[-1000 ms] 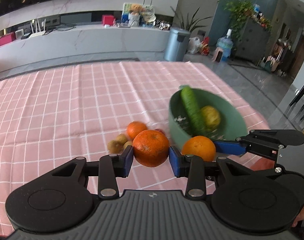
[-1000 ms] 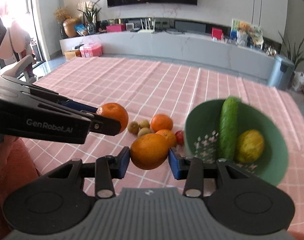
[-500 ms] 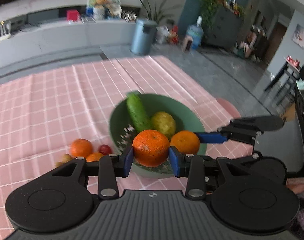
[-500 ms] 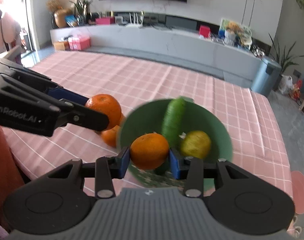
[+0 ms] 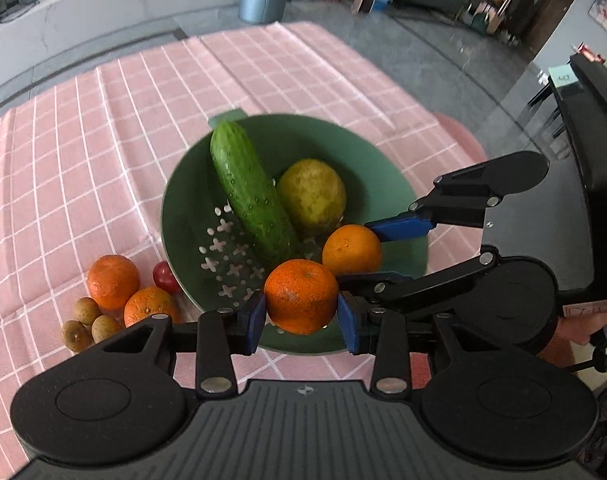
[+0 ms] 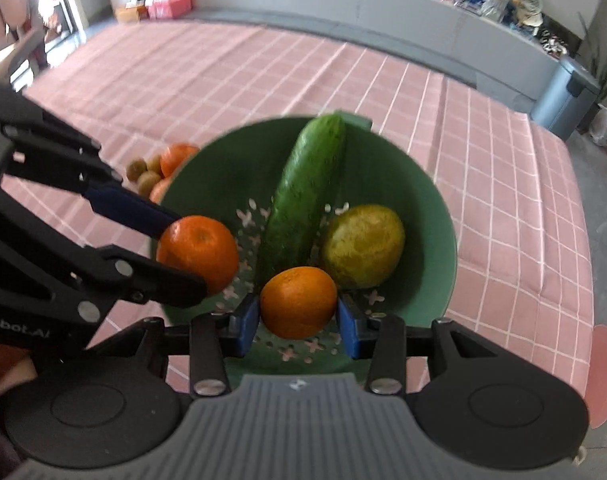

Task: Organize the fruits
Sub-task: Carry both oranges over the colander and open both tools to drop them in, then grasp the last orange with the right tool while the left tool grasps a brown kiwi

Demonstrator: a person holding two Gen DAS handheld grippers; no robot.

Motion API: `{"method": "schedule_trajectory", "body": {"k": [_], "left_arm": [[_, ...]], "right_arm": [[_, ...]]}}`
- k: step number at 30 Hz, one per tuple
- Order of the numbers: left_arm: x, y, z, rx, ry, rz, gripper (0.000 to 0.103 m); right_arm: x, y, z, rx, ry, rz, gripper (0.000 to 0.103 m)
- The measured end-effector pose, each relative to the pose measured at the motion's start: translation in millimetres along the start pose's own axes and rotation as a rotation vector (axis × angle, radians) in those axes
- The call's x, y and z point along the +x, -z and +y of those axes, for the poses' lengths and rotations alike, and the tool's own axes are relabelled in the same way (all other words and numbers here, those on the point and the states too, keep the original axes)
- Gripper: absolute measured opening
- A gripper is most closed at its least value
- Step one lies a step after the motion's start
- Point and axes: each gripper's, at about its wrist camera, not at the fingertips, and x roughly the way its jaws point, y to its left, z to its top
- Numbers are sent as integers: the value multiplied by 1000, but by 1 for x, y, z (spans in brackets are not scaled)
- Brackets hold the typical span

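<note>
Fruit is split between a green bowl (image 5: 175, 216) and the pink checked tablecloth (image 5: 83, 140). In the left wrist view, the left gripper (image 5: 301, 312) pinches a dark orange (image 5: 301, 296) between its two blue pads, one pad pressed to each side, with the fruit hanging over the near rim of the bowl. Just beyond it to the right, the right gripper (image 5: 357, 250) comes in from the side and clamps a lighter orange (image 5: 351, 250), also over the bowl's inside. A cucumber (image 5: 251, 196) lies slantwise in the bowl with its far end on the rim, and a yellow-green citrus (image 5: 312, 196) sits touching its right side. On the cloth just left of the bowl lie two more oranges (image 5: 113, 282), a small red fruit (image 5: 165, 276) against the bowl's wall, and three small brown fruits (image 5: 87, 322).

In the right wrist view, the right gripper (image 6: 298, 318) holds its orange (image 6: 298, 302) squeezed between both pads above the perforated bottom of the bowl (image 6: 435, 216), close to the near ends of the cucumber (image 6: 303, 196) and the citrus (image 6: 361, 246). The left gripper (image 6: 191, 254) reaches in from the left, its fingers closed on the dark orange (image 6: 197, 250) over the bowl's left rim. Behind that rim the loose fruits (image 6: 159, 172) show on the cloth.
</note>
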Motion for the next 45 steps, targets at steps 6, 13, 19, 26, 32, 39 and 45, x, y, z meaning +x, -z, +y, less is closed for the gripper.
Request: {"method": "schedule_trajectory", "body": {"k": [6, 13, 19, 26, 32, 39, 45], "left_arm": [[20, -7, -1, 49, -46, 70, 43], [31, -8, -4, 85, -93, 100, 44], [31, -6, -6, 111, -104, 83, 44], [6, -2, -1, 88, -106, -10, 51], [-26, 8, 4, 74, -162, -108, 53], [-62, 23, 24, 41, -197, -185, 53], [-91, 35, 48, -5, -198, -241, 55]], "right_arm": [[20, -3, -2, -43, 4, 72, 39], [29, -5, -4, -61, 0, 113, 39], [27, -3, -6, -46, 1, 111, 40], [5, -4, 2, -64, 42, 56, 53], [-19, -4, 12, -42, 92, -38, 55], [-40, -3, 19, 77, 6, -176, 61], [-39, -19, 44, 91, -65, -237, 61]]}}
